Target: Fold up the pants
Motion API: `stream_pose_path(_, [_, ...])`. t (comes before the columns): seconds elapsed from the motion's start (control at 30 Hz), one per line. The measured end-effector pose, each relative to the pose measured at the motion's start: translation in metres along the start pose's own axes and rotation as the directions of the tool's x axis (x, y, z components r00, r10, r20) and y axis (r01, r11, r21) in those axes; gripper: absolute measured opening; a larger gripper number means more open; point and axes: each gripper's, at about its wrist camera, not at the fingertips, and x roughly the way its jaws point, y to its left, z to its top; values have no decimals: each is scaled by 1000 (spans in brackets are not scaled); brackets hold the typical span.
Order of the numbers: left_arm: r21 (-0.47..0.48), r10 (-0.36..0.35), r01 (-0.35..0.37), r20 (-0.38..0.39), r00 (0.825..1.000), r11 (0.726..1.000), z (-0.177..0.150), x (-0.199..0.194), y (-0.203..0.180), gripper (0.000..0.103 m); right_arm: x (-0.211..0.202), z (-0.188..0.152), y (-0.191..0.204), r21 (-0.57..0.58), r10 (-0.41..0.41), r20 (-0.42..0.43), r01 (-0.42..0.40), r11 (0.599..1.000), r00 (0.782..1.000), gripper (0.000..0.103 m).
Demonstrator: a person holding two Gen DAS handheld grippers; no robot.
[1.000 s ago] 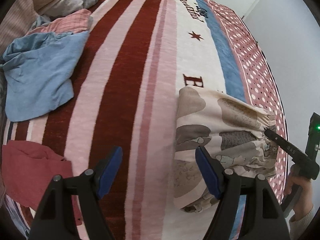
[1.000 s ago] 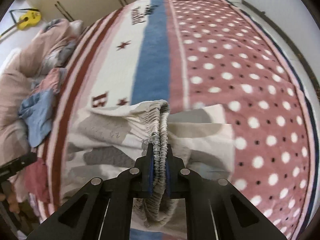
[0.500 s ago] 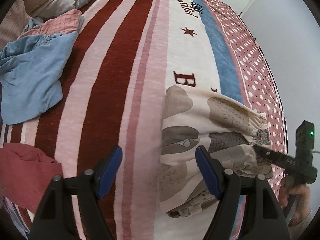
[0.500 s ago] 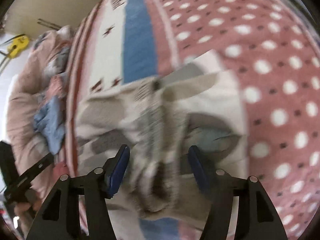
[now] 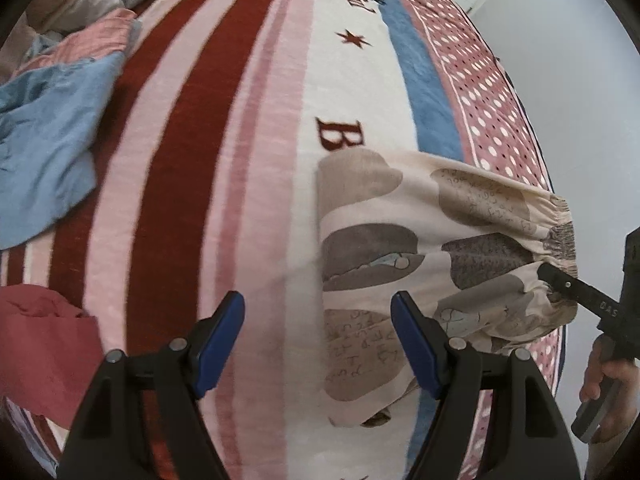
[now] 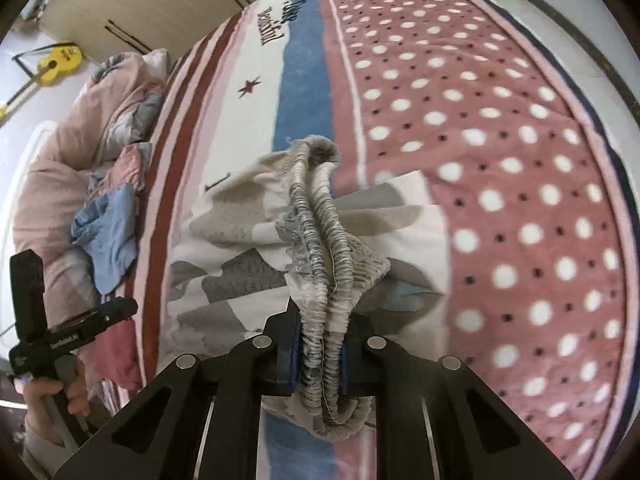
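The pants (image 5: 440, 248), cream with grey and brown patches, lie folded on the striped bed blanket (image 5: 192, 160). Their gathered elastic waistband (image 6: 320, 240) is bunched and lifted off the bed. My right gripper (image 6: 320, 332) is closing its jaws on that waistband, and the blue pads press it from both sides. The left wrist view shows the right gripper (image 5: 560, 280) at the waistband end. My left gripper (image 5: 318, 304) hovers open over the blanket at the pants' folded edge, with nothing gripped. It also appears at the left of the right wrist view, left gripper (image 6: 120, 306).
A blue garment (image 5: 44, 148), a red garment (image 5: 44, 340) and a pink striped cloth (image 5: 92, 40) lie along the bed's left side. A pink duvet (image 6: 60, 160) is heaped beyond them. A yellow toy guitar (image 6: 60, 62) leans by the wardrobe. The bed edge runs along the dotted border (image 6: 600, 160).
My right gripper let go of the waistband, opened wide, and has closed on it again lower down. My left gripper shifted slightly toward the pants and stayed open.
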Motion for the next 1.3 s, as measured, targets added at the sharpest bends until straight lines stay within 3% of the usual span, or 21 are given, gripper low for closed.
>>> stream_pose_path(0.13, [4,-23,23,-29,999,1000,-2,17,-8,72,10,-5,-18,-28,-68,-34,67,997,997,12])
stream_pose_path(0.2, [-3,-32,32,-48,998,999,-2,28,-10,72,21,-9,-23,-52,-124,-41,122,991,991,22])
stream_pose_path(0.27, [-18,-47,46,-62,997,999,-3,38,-11,72,27,-12,-28,-44,-155,-31,153,987,987,41])
stream_pose_path(0.37, [-42,-67,64,-75,995,997,-4,49,-10,72,24,-13,-36,-33,-180,-13,179,983,984,57])
stream_pose_path(0.5, [-74,-83,76,-89,993,994,-3,63,-8,72,26,-12,-51,-17,-158,-46,157,987,986,67])
stream_pose_path(0.7, [-75,-115,107,-104,988,991,-3,79,-9,72,40,-10,-72,92,20,-134,-7,996,991,67])
stream_pose_path(0.93, [-73,-123,116,-98,988,991,-7,89,-11,72,48,-14,-71,77,90,-160,-78,994,983,44])
stream_pose_path(1.0, [-60,-129,124,-98,987,990,-8,88,-12,62,48,-14,-69,74,98,-148,-88,993,984,36])
stream_pose_path(1.03, [-57,-144,139,-101,984,989,-8,87,-13,49,47,-14,-67,66,103,-140,-95,993,985,32])
stream_pose_path(1.07, [-56,-152,147,-103,983,988,-7,86,-15,43,47,-13,-63,53,97,-134,-91,994,986,29])
stream_pose_path(1.17, [-30,-122,120,-89,989,992,-5,80,-23,30,41,-14,-53,15,80,-109,-78,997,991,24])
stream_pose_path(1.3, [-21,-134,133,-56,989,991,-6,62,-23,20,31,-11,-43,4,98,-82,-98,995,992,22])
